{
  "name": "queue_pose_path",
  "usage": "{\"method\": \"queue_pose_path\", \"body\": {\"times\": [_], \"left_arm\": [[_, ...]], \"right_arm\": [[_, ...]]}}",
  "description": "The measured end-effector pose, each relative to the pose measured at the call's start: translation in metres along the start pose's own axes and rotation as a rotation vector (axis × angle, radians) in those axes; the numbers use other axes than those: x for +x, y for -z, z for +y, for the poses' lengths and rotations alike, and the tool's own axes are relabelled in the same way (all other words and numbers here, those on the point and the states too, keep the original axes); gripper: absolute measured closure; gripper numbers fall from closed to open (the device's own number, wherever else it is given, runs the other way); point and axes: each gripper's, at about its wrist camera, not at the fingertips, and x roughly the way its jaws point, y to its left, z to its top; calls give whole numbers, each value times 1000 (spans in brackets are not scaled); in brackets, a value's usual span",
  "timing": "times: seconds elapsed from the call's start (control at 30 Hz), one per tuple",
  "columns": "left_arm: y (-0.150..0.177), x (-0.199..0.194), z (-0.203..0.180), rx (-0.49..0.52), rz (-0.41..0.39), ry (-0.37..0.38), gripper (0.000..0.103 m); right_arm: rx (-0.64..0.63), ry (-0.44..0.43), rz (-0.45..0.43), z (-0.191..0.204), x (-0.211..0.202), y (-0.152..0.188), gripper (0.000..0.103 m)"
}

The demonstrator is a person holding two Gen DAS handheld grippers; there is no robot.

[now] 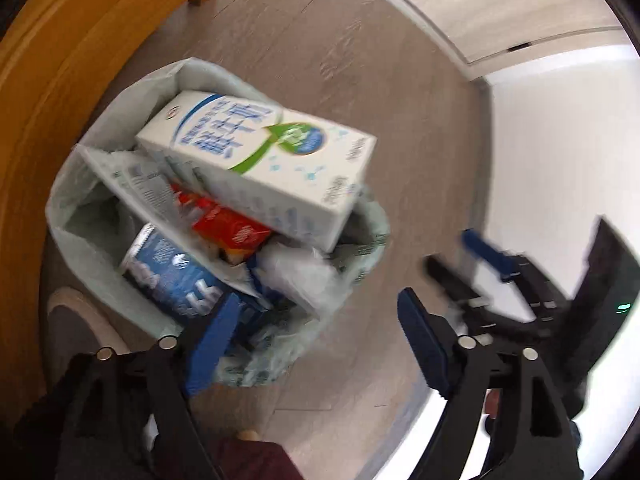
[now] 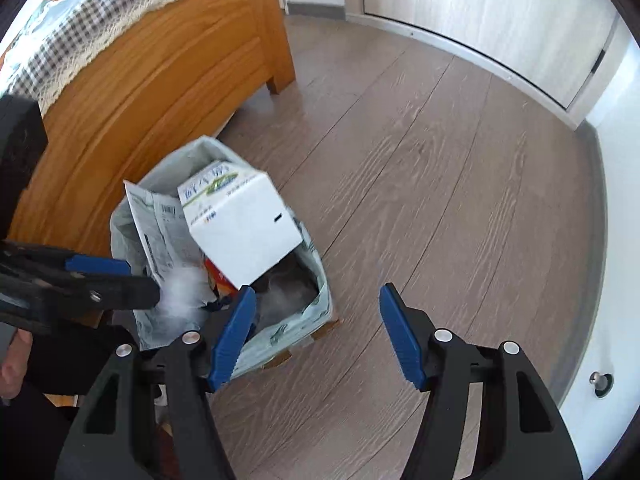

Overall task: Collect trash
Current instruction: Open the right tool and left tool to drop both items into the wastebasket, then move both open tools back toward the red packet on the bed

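- Left wrist view: the bin (image 1: 80, 216), lined with a pale bag, stands on the wood floor (image 1: 360, 80) beside a wooden bed (image 1: 48, 80).
- A milk carton (image 1: 260, 164) lies tilted on top, over a red pack (image 1: 228, 232) and a blue pack (image 1: 176, 280).
- Left gripper (image 1: 316, 344) hangs above the bin, jaws wide, nothing in them.
- Right gripper (image 2: 316, 336) is open halfway over the floor, empty.
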Motion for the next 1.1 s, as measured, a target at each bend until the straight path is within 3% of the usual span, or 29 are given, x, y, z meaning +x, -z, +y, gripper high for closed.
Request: {"method": "queue_pose_path", "body": {"times": [0.1, 0.27, 0.53, 0.7, 0.83, 0.93, 1.1], "left_arm": [[1, -6, -4, 51, -39, -9, 18], [1, -17, 3, 26, -84, -48, 18], [4, -62, -8, 124, -228, -220, 18], [13, -139, 13, 40, -385, -195, 18], [44, -220, 35, 27, -575, -183, 18], [75, -272, 66, -23, -698, -183, 16], [134, -350, 123, -141, -875, -217, 16]], "right_arm": [[-19, -5, 16, 8, 6, 1, 41], [-59, -2, 26, 24, 8, 4, 41], [-112, 30, 6, 42, -2, -4, 41], [-145, 50, -49, 62, -18, -21, 41], [-196, 39, -134, 93, -36, -41, 41], [-252, 43, -227, 129, -53, -61, 41], [-381, -36, -374, 215, -97, -90, 41]]}}
